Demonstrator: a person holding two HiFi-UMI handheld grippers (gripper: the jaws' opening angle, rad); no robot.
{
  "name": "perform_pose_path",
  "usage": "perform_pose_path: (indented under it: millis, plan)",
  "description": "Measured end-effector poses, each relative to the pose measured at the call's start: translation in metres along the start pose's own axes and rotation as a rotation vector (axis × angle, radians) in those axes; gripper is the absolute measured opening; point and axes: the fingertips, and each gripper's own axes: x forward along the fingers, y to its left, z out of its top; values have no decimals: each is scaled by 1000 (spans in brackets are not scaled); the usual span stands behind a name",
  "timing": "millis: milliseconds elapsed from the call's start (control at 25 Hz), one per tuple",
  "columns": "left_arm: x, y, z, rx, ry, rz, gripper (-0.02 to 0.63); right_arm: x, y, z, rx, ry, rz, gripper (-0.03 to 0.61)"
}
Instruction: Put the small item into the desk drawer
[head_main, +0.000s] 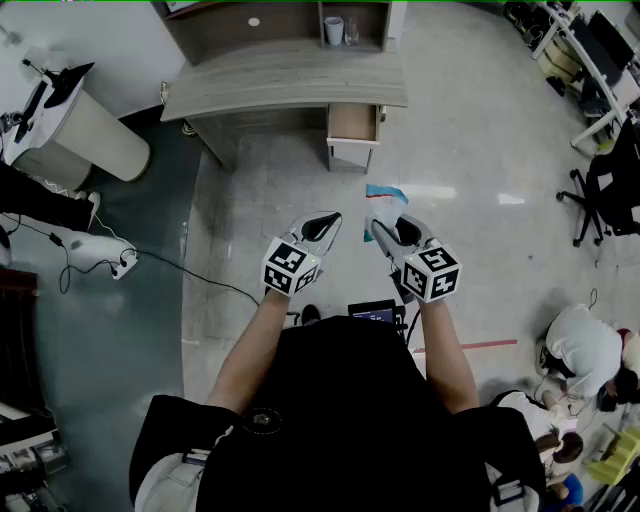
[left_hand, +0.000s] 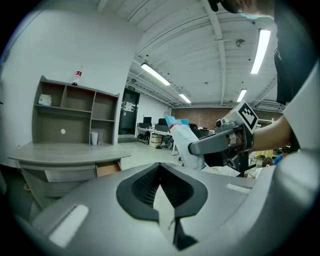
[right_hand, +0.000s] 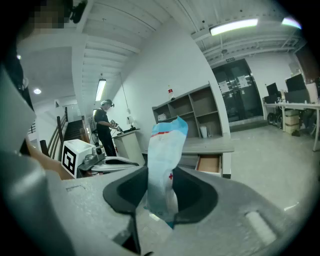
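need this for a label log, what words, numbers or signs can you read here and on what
No readable words or numbers anywhere.
packet in the right gripper: a small red cross sign, no legible print.
marker cubes: black-and-white square patterns, no letters.
bottle on the shelf unit: label too small to read.

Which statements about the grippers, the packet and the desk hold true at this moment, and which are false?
1. The right gripper holds a blue-and-white packet. True.
2. The drawer of the desk is shut. False: it stands pulled open.
3. The left gripper holds a cup. False: nothing is between its jaws.
4. A white cup stands in the shelf unit on the desk. True.
5. The packet already lies in the drawer. False: it is still in the right gripper, away from the desk.
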Motion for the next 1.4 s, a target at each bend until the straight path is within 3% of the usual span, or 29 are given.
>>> perform_pose_path:
  millis: [920, 1400]
  plan:
    - [8, -2, -10, -5, 48, -5, 2, 1, -2, -2, 5, 2, 40, 152]
    - [26, -26, -13, -2, 71, 11, 2, -20, -25, -10, 43, 1, 73, 152]
